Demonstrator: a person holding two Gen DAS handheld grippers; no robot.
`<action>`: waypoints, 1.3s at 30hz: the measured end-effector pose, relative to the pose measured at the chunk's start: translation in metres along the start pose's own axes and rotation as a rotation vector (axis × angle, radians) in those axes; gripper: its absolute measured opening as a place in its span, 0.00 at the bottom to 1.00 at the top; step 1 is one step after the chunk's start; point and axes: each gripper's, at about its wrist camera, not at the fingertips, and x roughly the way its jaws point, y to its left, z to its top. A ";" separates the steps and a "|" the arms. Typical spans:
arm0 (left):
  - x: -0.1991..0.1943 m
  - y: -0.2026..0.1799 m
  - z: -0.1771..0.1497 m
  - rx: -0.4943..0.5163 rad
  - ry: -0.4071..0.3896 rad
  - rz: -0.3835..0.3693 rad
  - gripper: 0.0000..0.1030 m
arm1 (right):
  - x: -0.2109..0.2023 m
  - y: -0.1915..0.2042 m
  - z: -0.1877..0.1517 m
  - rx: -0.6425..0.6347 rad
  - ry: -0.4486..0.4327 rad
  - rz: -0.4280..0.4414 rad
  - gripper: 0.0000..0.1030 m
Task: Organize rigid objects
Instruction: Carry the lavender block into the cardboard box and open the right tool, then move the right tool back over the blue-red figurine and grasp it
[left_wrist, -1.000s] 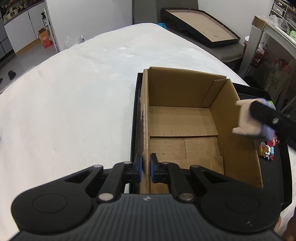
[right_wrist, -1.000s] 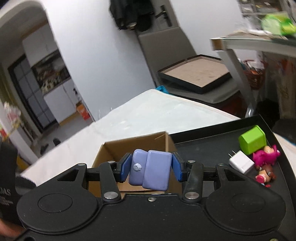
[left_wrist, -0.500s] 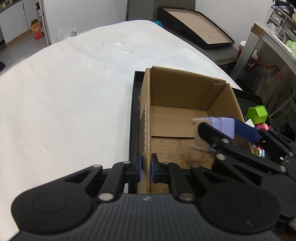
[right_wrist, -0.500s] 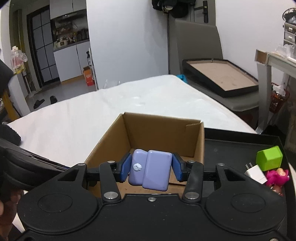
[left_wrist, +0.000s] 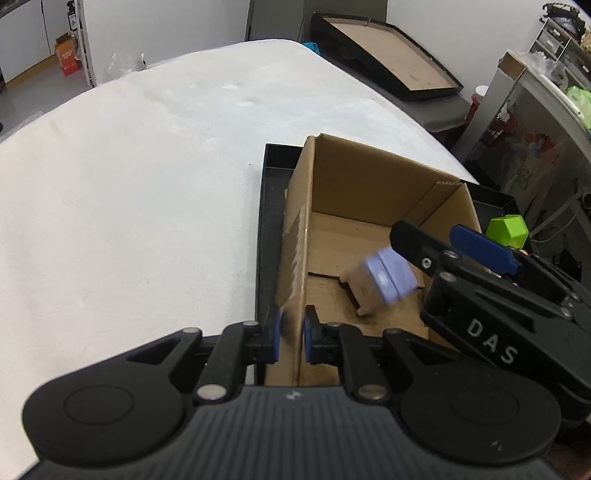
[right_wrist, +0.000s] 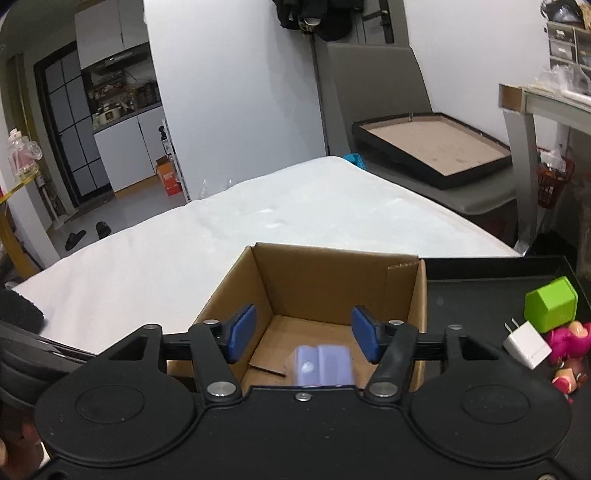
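While we steadied the cardboard box (left_wrist: 373, 221) from the left, our left tool (left_wrist: 291, 330) was pinched on its near left wall, pads pressed to the cardboard. The box stood in a black tray (left_wrist: 267, 229) on the white surface (left_wrist: 129, 184). Moving right, our right tool (right_wrist: 303, 332) hung over the box with its jaws opening and nothing between them; the purple case (right_wrist: 321, 365) was blurred just below the pads, inside the box, seemingly dropping to the floor of it. We judged this the release step. Further right lay a green cube (right_wrist: 550, 304), a white plug (right_wrist: 526, 343) and small toy figures (right_wrist: 569, 347); next we would need to reach one.
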 end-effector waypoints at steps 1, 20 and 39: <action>0.000 0.000 0.000 -0.001 0.000 0.003 0.11 | 0.000 0.000 0.000 0.005 0.004 0.002 0.57; -0.015 -0.017 0.001 0.015 0.014 0.104 0.21 | -0.028 -0.051 0.005 0.178 -0.055 -0.149 0.69; -0.022 -0.056 0.011 0.093 -0.013 0.213 0.81 | -0.022 -0.127 -0.030 0.363 0.041 -0.400 0.83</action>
